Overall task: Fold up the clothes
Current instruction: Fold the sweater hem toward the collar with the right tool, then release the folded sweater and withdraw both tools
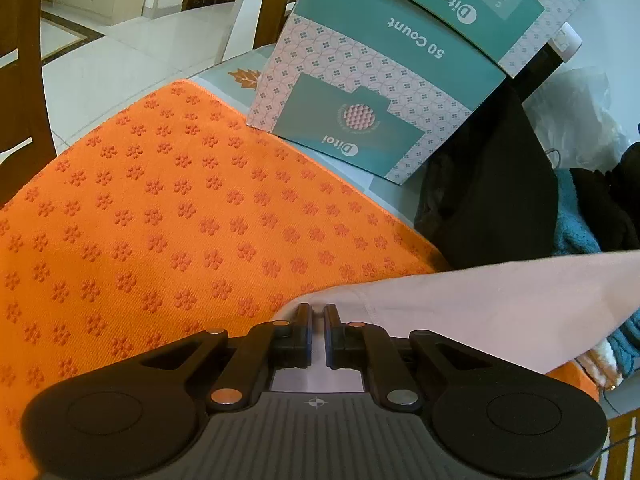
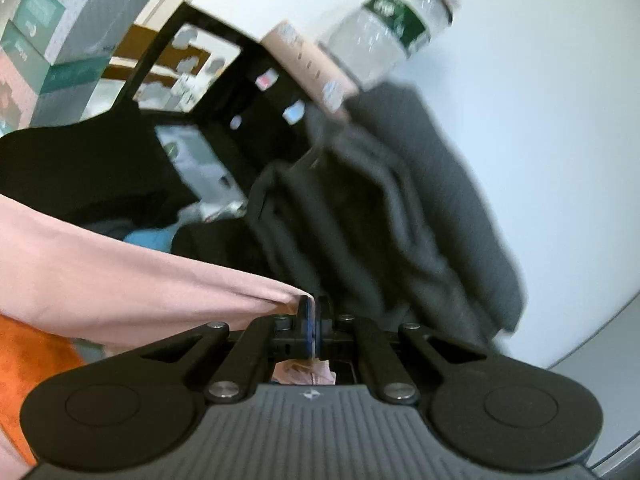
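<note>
Both grippers, left [image 1: 318,312] and right [image 2: 312,306], pinched nearly closed on pink cloth [image 1: 500,304], stretched taut over orange mat [image 1: 160,220]. Mid-fold, probably (edge lifted). Next: lay flat, align edges.

Teal tissue boxes [image 1: 384,80] stacked beside orange mat [image 1: 160,220]; water bottle [image 2: 396,28]

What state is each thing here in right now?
Pink garment: stretched, gripped at both ends.
Left fingers: shut on pink garment.
Right fingers: shut on pink garment.
Orange mat: spread flat.
Tissue box: closed.
Water bottle: blurred, looks upright.
</note>
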A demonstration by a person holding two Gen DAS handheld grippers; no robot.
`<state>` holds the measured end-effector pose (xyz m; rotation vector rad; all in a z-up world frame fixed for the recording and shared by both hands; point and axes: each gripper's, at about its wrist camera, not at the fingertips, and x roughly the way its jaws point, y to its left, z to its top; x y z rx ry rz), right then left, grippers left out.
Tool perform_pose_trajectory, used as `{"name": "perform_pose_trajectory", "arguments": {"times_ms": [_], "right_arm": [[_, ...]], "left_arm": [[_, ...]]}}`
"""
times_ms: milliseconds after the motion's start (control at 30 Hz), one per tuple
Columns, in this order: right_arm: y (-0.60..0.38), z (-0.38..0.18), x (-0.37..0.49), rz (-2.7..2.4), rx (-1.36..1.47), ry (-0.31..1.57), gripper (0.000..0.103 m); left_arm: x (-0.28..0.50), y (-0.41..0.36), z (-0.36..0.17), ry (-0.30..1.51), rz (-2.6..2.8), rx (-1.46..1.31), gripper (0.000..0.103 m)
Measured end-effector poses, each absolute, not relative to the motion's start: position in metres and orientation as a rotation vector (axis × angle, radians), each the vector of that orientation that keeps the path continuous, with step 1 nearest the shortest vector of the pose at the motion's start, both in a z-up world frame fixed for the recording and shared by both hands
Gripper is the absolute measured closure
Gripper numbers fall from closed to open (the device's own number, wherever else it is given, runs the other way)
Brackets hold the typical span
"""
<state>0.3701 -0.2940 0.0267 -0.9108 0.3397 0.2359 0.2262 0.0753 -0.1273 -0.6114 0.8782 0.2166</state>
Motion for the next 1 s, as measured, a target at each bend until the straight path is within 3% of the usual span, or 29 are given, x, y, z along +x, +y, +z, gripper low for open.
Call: {"name": "perform_pose_trajectory", "arguments": {"times_ms": [333, 533, 600, 1000], "right_arm": [[-0.282, 0.014, 0.407, 0.161, -1.007, 0.447, 0.101], [-0.288, 0.008, 0.403, 0.160, -1.011, 0.433, 0.090], [-0.292, 0.014, 0.396, 0.183, -0.974, 0.447, 0.080], [-0.337, 0.063, 0.294, 0.372, -0.651, 0.602, 0.073]], "left_arm": [[0.224, 0.075, -0.129, 0.862, 0.213, -0.618, 0.093], [0.222, 0.074, -0.127, 0.862, 0.205, -0.611, 0.093], [0.219, 0.074, -0.122, 0.861, 0.202, -0.612, 0.092], [0.144, 0.071, -0.041, 0.816, 0.141, -0.504, 0.081]]}}
